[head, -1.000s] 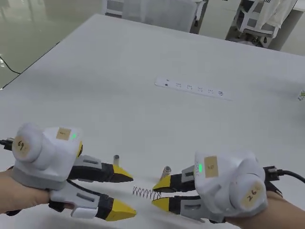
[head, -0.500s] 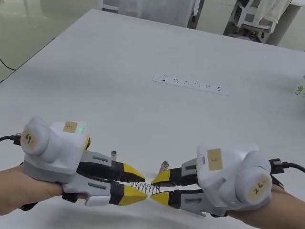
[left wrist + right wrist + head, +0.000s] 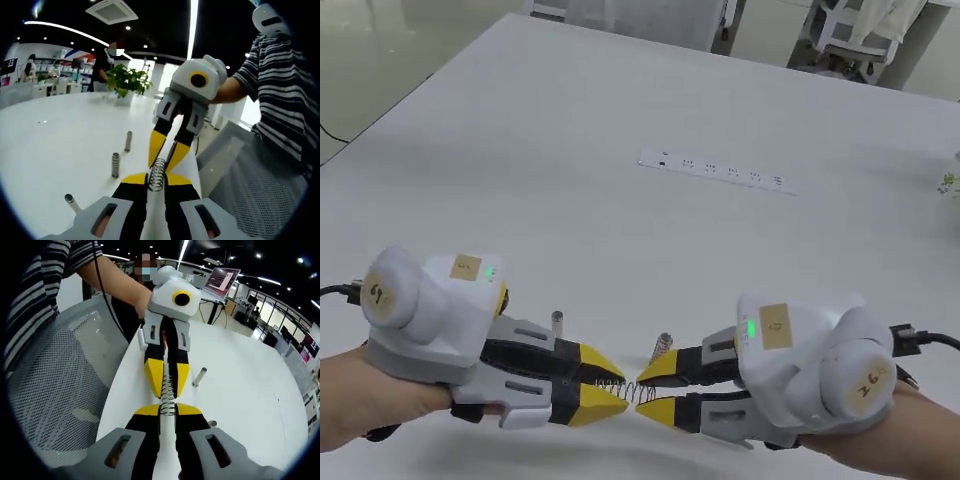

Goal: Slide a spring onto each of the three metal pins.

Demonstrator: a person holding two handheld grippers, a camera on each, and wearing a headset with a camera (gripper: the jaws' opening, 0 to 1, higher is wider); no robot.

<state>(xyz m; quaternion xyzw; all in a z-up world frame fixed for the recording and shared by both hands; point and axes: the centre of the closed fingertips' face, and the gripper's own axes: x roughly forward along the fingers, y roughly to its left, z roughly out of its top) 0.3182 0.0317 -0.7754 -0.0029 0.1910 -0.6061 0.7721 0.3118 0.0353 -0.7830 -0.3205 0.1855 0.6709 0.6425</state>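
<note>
- Left gripper (image 3: pixel 156 178) and right gripper (image 3: pixel 168 410) each pinch one end of the spring (image 3: pixel 168 387), jaws almost closed, near the bare pin (image 3: pixel 557 322), on the person's side.
- Free one end; centre the coil over that pin before lowering.

Colours logged. The left hand-held gripper (image 3: pixel 618 388) and right hand-held gripper (image 3: pixel 641 393) match: white housing, black jaws, yellow tips. Each carries a tan sticker (image 3: pixel 466 267) with dark handwriting and a small green light (image 3: pixel 751 329).

We record the spring (image 3: pixel 157 174) as bright silver-grey wire and the pins (image 3: pixel 128 141) as dull grey metal.

The counter (image 3: pixel 620 100) is plain white and unpatterned. The power strip (image 3: pixel 715 172) is white with small dark markings.

In the left gripper view, the shirt (image 3: pixel 280 90) has black-and-white horizontal stripes and the plant (image 3: pixel 127 80) is green. In the right gripper view, the chair (image 3: pixel 60 380) is light grey mesh with a fine dotted weave.
</note>
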